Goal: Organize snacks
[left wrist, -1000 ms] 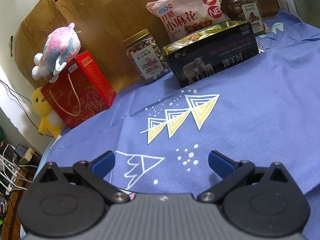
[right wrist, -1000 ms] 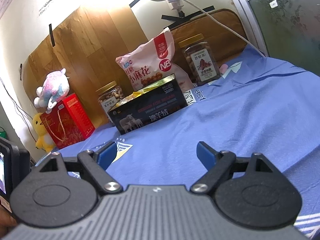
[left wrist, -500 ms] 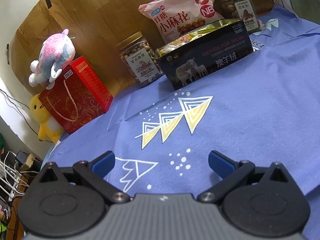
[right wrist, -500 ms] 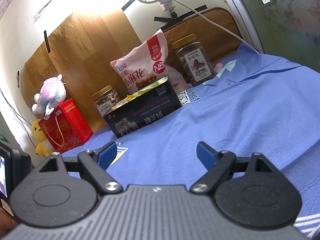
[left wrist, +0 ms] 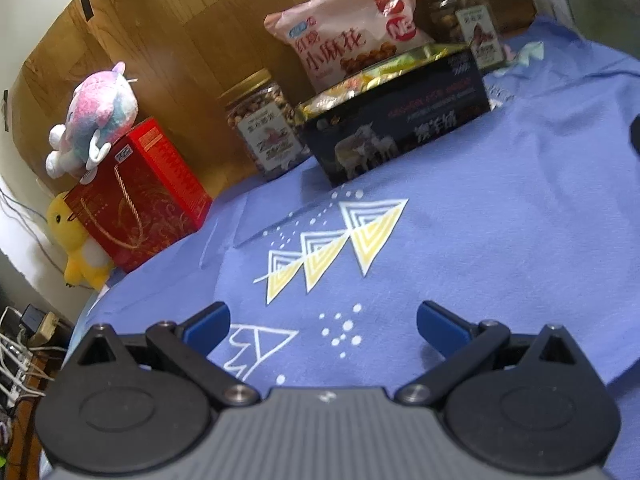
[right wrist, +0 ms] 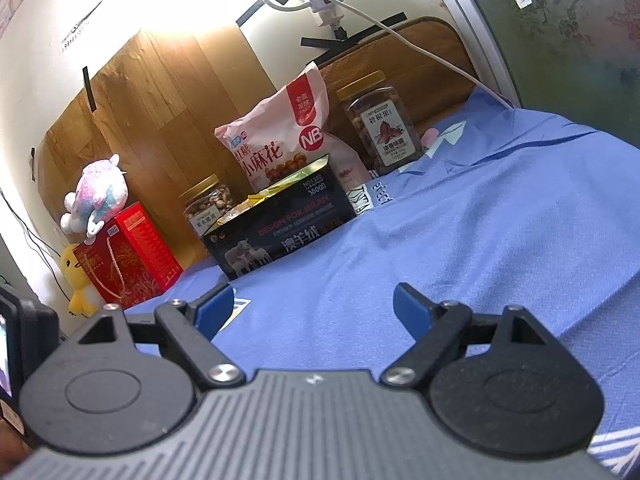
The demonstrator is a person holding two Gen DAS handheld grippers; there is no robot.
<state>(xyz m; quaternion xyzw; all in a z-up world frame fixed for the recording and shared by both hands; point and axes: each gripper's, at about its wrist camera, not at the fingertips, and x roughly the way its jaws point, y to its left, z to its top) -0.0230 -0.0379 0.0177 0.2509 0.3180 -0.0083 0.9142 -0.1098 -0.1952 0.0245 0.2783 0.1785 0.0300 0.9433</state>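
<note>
My left gripper [left wrist: 322, 322] stands wide open, blue pads far apart, with nothing between them but the blue bedsheet [left wrist: 500, 240] and its printed triangles. My right gripper [right wrist: 312, 306] is spread just as wide and is just as empty; only bare sheet shows between its fingers.

The snacks are all ahead of me and well apart from both pairs of jaws. In the left wrist view they sit in the upper middle of the frame: the dark box with sheep on it [left wrist: 396, 120], open at the top and showing gold wrappers, lies with its long side running from lower left to upper right. Behind it leans the pink snack bag [left wrist: 348, 32]. A gold-lidded nut jar [left wrist: 262, 128] stands just beside the box's left end, and a second jar [left wrist: 466, 20] stands behind its right end. The red gift box [left wrist: 136, 196] sits at the left, apart from the group, a pink plush toy [left wrist: 96, 116] on top of it.

In the right wrist view the same cluster sits centre-left, so everything lies ahead and to the left of my right jaws. From my left jaws the box is almost straight ahead, a little right. I judge my left hand the better placed for the left jar and the box's near end, my right for the far jar. Neither has begun a reach that I can see.
</note>
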